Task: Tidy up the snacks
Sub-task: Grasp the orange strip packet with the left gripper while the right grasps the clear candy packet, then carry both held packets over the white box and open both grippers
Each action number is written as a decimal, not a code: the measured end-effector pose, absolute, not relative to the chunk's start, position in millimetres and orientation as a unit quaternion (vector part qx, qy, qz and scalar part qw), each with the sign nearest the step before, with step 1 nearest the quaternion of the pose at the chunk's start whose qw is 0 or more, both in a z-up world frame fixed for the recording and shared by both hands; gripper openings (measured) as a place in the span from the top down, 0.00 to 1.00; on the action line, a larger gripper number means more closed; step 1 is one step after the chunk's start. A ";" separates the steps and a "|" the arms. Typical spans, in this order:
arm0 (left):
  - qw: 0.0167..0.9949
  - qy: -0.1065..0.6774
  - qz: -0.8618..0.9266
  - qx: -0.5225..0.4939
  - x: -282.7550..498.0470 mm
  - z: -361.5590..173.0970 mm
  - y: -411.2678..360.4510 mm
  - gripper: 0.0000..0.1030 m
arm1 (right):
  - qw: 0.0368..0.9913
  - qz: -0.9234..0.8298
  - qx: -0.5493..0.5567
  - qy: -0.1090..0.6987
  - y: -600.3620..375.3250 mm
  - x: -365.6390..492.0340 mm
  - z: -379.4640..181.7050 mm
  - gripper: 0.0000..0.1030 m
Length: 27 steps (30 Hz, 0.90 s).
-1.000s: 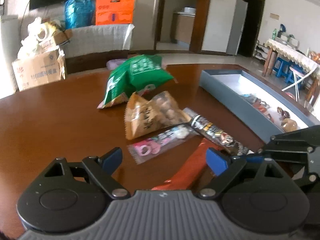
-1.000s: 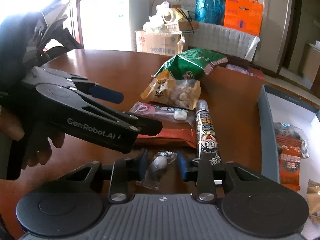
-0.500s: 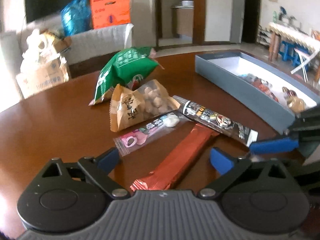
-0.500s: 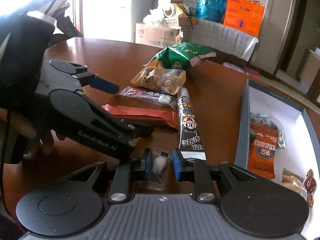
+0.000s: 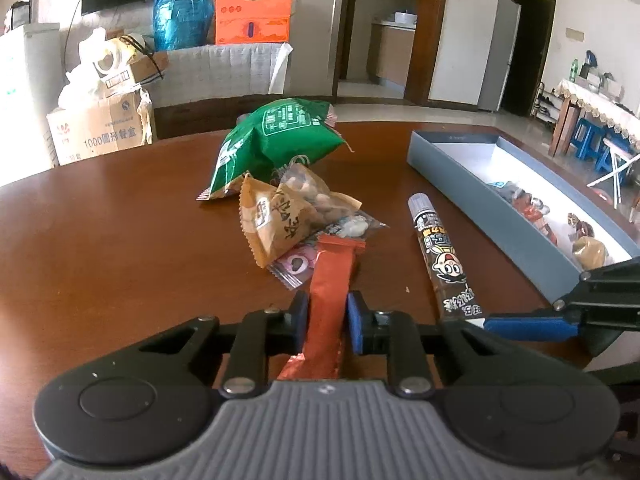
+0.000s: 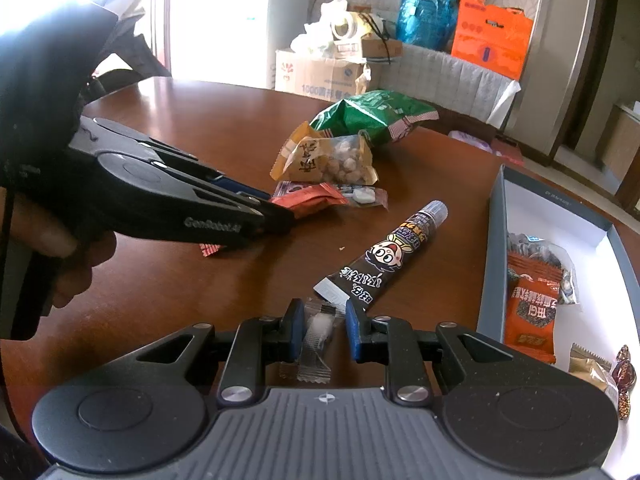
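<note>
Half a second back the left gripper (image 5: 327, 322) stood spread wide over the red-orange snack bar (image 5: 330, 280); its jaws have just been closing, and the blue pads now pinch the bar across its width near the end closest to the camera. The bar's far end lies over the pink-printed clear packet (image 5: 298, 264), just beside the tan nut bag (image 5: 280, 220), with the green chip bag (image 5: 276, 144) behind. From the right wrist view, the right gripper (image 6: 322, 332) is narrowed around a small clear-wrapped candy (image 6: 316, 336), which it pinches above the counter (image 6: 192, 312). Nearby on the counter lies the black cartoon tube (image 6: 384, 264), untouched. To the right sits the grey tray (image 5: 472, 184), already holding several snacks. Both hands therefore seem loaded: the grasping step looks done, and the likely next move is carrying bar and candy across to the tray. The bar is long and floppy, so it may sag or drag the clear packet as it lifts.
</note>
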<state>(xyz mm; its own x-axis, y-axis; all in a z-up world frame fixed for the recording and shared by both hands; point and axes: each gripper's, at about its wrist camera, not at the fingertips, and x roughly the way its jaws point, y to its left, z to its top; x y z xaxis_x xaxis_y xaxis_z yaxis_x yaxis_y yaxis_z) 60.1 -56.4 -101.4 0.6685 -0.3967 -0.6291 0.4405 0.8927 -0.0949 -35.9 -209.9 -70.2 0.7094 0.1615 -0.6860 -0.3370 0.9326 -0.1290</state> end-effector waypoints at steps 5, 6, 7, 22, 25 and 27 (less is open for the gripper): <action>0.912 0.337 -0.230 0.033 58.6 -100.0 -50.9 0.82 | 0.912 0.141 -0.126 0.363 -209.7 -36.2 -69.1 0.76; 0.911 0.338 -0.234 0.037 57.2 -100.9 -51.4 0.82 | 0.913 0.139 -0.126 0.362 -209.5 -37.5 -70.0 0.75; 0.911 0.335 -0.235 0.045 55.1 -101.4 -52.3 0.82 | 0.914 0.136 -0.126 0.361 -209.3 -38.1 -70.4 0.72; 0.916 0.332 -0.218 0.049 48.8 -102.3 -55.9 0.82 | 0.908 0.136 -0.129 0.374 -208.3 -44.5 -69.2 0.51; 0.918 0.331 -0.214 0.054 47.3 -102.4 -56.2 0.80 | 0.907 0.142 -0.125 0.376 -207.7 -44.2 -69.0 0.55; 0.919 0.328 -0.210 0.060 45.8 -102.4 -57.1 0.74 | 0.908 0.142 -0.118 0.376 -208.9 -44.0 -69.2 0.56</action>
